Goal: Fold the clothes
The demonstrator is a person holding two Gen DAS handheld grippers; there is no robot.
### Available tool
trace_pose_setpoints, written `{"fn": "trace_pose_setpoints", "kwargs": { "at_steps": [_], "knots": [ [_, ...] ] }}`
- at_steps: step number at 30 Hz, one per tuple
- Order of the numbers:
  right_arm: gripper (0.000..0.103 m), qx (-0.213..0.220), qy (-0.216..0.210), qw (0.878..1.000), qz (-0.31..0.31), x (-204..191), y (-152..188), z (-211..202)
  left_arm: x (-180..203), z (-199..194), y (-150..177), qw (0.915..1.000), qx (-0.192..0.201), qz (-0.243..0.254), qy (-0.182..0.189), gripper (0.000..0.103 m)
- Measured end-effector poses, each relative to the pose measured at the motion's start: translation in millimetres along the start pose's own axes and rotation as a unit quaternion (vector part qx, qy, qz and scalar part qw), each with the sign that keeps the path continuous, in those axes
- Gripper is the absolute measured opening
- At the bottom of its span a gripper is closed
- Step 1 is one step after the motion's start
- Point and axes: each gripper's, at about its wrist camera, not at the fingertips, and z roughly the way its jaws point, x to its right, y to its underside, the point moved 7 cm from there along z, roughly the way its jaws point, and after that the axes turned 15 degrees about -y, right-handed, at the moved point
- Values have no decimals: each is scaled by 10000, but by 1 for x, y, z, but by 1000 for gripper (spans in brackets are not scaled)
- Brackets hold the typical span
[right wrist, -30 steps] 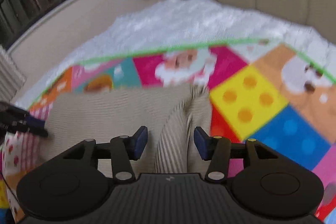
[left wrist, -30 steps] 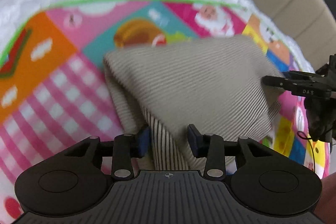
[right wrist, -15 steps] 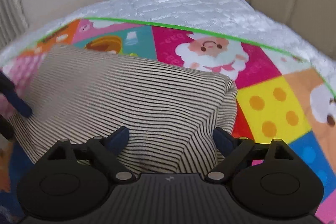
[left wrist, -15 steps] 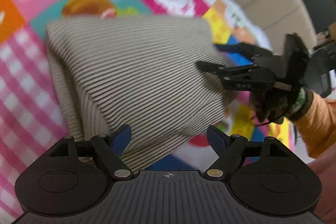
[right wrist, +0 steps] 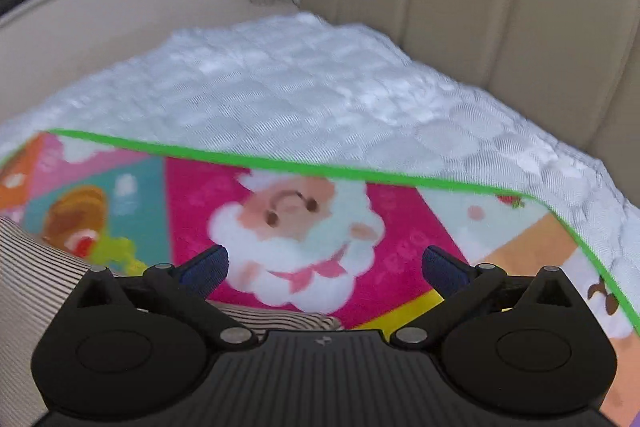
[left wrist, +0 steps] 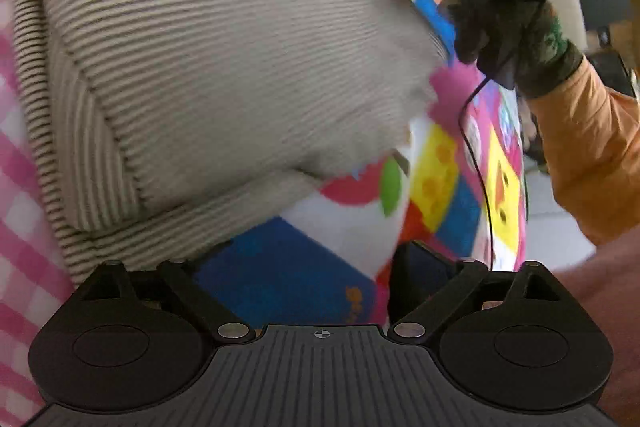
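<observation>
Both tools agape beside folded garment.

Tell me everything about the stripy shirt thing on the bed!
The striped garment is beige cloth with thin dark stripes and looks soft and ribbed. It is folded into a thick, layered bundle, with a rounded fold along its left side and a lower layer sticking out underneath. It lies flat on the colourful cartoon mat. Neither the left gripper nor the right gripper holds it; both stand open, clear of the cloth.
</observation>
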Motion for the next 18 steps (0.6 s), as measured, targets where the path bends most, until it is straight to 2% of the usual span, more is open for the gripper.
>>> {"fn": "trace_pose_setpoints", "kwargs": {
  "at_steps": [5,8,11,14,16,18],
  "knots": [
    [103,-383,-133,9989,225,-6,28,8,-24,-1,-24,9980,335,-373,-385,90],
    [103,-443,-320,9980,333,-18,40,-1,-42,-12,-53,9931,783,-399,-779,89],
    [103,-509,-604,9960,421,-37,53,-10,-57,-26,-81,9839,1270,-423,-1181,89],
    [103,-571,-1051,9911,581,-65,68,-19,-71,-39,-105,9701,1726,-322,-1677,93],
    [103,-615,-1298,9889,381,-88,77,-26,-82,-43,-113,9623,1859,-277,-1965,95],
    [103,-722,-1589,9846,78,-109,83,-32,-88,-47,-110,9599,1867,-331,-2066,95]
  ]
}}
